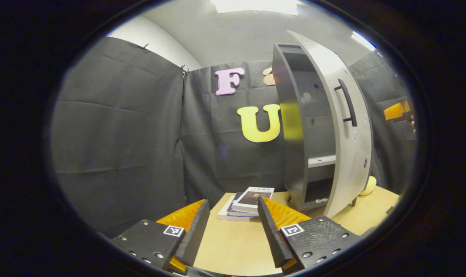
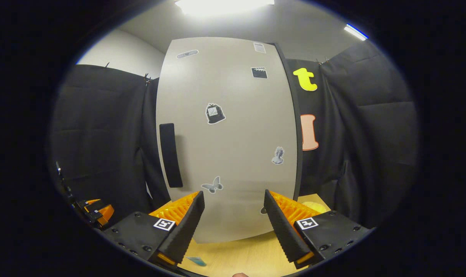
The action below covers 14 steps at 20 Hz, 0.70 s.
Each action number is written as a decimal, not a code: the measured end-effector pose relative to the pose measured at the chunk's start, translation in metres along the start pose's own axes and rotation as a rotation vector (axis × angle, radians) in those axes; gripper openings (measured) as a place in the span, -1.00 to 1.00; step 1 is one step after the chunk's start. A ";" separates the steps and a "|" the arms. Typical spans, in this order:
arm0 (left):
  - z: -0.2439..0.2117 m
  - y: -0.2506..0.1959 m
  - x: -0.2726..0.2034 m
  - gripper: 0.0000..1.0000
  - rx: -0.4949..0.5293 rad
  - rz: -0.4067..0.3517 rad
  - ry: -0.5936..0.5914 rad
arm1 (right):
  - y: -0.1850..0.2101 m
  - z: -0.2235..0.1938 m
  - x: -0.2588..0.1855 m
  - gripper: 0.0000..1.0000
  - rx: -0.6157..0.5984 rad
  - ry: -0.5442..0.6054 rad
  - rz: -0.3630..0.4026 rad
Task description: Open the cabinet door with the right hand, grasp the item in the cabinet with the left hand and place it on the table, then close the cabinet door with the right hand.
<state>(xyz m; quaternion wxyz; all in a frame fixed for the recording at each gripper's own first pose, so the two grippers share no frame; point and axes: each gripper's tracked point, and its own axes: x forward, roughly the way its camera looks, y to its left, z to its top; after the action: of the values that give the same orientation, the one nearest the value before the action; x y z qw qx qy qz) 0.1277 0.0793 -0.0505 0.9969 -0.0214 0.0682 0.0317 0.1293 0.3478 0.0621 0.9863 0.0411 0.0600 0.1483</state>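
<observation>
My left gripper [image 1: 233,227] is wide open, empty, above the bench [image 1: 233,250] near stacked books [image 1: 246,202]. Right gripper [image 2: 233,223], likewise open and empty, faces the half-open cabinet door [image 2: 233,134] (handle [image 2: 170,155] just left). Item unidentifiable; a careless push risks slamming.

The left gripper [image 1: 233,225] is up in the air w/ its two fingers wide apart & nothing between them. The right gripper [image 2: 233,219] is the same, fingers spread wide & holding nothing. In the right gripper view, a bit of the left gripper pokes in low at the left edge, too small to tell more.
</observation>
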 end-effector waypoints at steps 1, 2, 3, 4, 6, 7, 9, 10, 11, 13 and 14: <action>0.000 -0.011 0.000 0.51 -0.003 -0.007 0.008 | -0.006 0.001 -0.004 0.96 0.000 -0.005 0.005; 0.003 -0.020 -0.001 0.51 -0.002 -0.012 0.014 | -0.012 0.002 -0.006 0.95 -0.003 -0.009 0.017; 0.008 -0.032 -0.001 0.51 -0.005 -0.020 0.010 | -0.021 0.002 -0.009 0.95 -0.007 -0.013 0.014; 0.014 -0.043 -0.002 0.51 -0.009 -0.029 0.007 | -0.034 0.003 -0.011 0.95 -0.008 -0.015 0.008; 0.025 -0.064 -0.001 0.51 -0.015 -0.041 0.000 | -0.052 0.003 -0.014 0.95 -0.003 -0.017 0.001; 0.031 -0.075 -0.001 0.51 -0.019 -0.049 -0.006 | -0.061 0.003 -0.015 0.95 -0.001 -0.020 -0.003; 0.043 -0.092 0.001 0.51 -0.015 -0.058 -0.018 | -0.079 0.000 -0.018 0.96 -0.010 -0.019 -0.018; 0.050 -0.099 0.002 0.51 -0.011 -0.061 -0.026 | -0.088 -0.001 -0.021 0.96 -0.016 -0.020 -0.026; 0.055 -0.107 0.004 0.51 -0.007 -0.064 -0.034 | -0.097 -0.002 -0.023 0.96 -0.021 -0.021 -0.034; 0.064 -0.120 0.007 0.51 0.000 -0.067 -0.044 | -0.111 -0.004 -0.027 0.96 -0.026 -0.025 -0.045; 0.067 -0.127 0.007 0.51 0.001 -0.070 -0.048 | -0.118 -0.005 -0.030 0.96 -0.026 -0.026 -0.050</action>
<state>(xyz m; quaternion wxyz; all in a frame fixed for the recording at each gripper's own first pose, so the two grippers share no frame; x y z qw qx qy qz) 0.1523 -0.0441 0.0196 0.9988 -0.0223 0.0436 -0.0025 0.1343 0.2270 0.0491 0.9908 0.0286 0.0462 0.1239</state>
